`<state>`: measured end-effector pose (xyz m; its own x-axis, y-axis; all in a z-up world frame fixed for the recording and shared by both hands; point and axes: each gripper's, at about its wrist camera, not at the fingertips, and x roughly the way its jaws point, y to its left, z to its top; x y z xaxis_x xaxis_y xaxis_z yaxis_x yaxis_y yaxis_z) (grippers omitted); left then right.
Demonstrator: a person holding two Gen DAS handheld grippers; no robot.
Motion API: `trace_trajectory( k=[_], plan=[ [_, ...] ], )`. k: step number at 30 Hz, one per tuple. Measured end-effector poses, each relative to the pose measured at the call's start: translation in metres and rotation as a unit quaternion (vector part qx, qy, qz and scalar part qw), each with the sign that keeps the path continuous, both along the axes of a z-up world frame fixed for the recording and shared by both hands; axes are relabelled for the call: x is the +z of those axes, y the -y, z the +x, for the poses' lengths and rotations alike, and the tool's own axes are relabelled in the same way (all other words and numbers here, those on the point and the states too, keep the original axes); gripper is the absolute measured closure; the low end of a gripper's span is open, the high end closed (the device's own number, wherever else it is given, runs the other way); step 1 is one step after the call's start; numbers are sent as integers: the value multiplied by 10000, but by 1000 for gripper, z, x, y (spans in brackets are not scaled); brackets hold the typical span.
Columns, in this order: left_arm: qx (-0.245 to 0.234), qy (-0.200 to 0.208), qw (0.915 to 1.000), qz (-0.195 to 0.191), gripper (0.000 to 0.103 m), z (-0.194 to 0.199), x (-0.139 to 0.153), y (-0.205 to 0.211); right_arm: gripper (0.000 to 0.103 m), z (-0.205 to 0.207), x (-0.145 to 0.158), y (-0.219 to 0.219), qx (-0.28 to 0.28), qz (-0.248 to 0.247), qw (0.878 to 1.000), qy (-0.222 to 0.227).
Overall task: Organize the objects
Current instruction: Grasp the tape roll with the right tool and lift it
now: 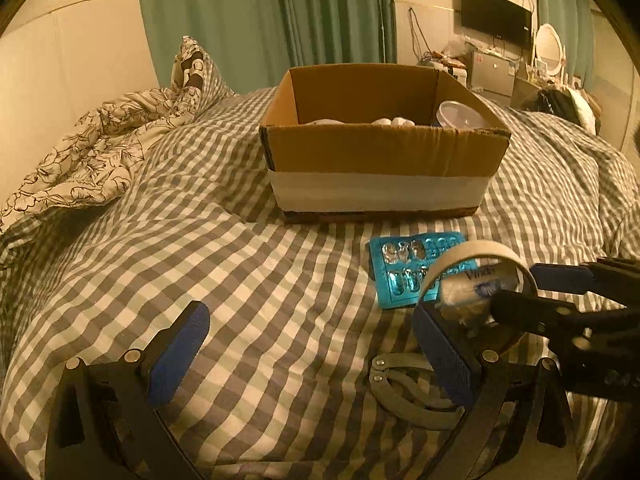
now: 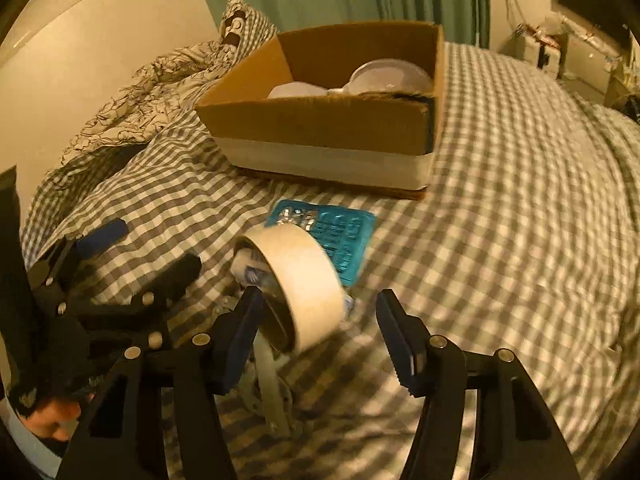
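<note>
A roll of white tape stands on edge, tilted, between the wide-open fingers of my right gripper, close to the left finger; contact is unclear. It also shows in the left wrist view, beside my left gripper's right finger. My left gripper is open and empty over the checked bedspread. A blue blister pack lies behind the tape. A cardboard box holding white items and a clear lid stands further back. A metal hand tool lies under the tape.
A checked duvet covers the bed. A crumpled floral quilt and pillow lie at the left by the headboard. Green curtains, a TV and cluttered furniture stand behind the bed.
</note>
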<state>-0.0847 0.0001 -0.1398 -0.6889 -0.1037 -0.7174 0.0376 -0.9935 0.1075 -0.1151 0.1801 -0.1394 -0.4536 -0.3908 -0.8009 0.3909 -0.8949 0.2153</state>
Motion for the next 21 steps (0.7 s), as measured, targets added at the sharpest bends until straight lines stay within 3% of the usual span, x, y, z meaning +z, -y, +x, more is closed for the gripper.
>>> trace_trajectory(
  k=[1, 3, 5, 12, 21],
  plan=[
    [-4, 19, 10000, 31, 0, 0, -1, 1, 48, -3, -2, 1, 3, -3, 10000, 34],
    [-3, 24, 10000, 79, 0, 0, -1, 3, 65, -5, -4, 2, -3, -53, 9999, 105],
    [10, 33, 10000, 90, 0, 1, -1, 4, 72, -1, -1, 1, 34, -173, 9998, 105],
    [-38, 2, 10000, 15, 0, 8, 5, 0, 75, 22, 33, -3, 9, -185, 9991, -371],
    [-142, -10, 9999, 63, 0, 16, 15, -14, 76, 45, 81, -39, -380, -216, 9944, -962]
  ],
)
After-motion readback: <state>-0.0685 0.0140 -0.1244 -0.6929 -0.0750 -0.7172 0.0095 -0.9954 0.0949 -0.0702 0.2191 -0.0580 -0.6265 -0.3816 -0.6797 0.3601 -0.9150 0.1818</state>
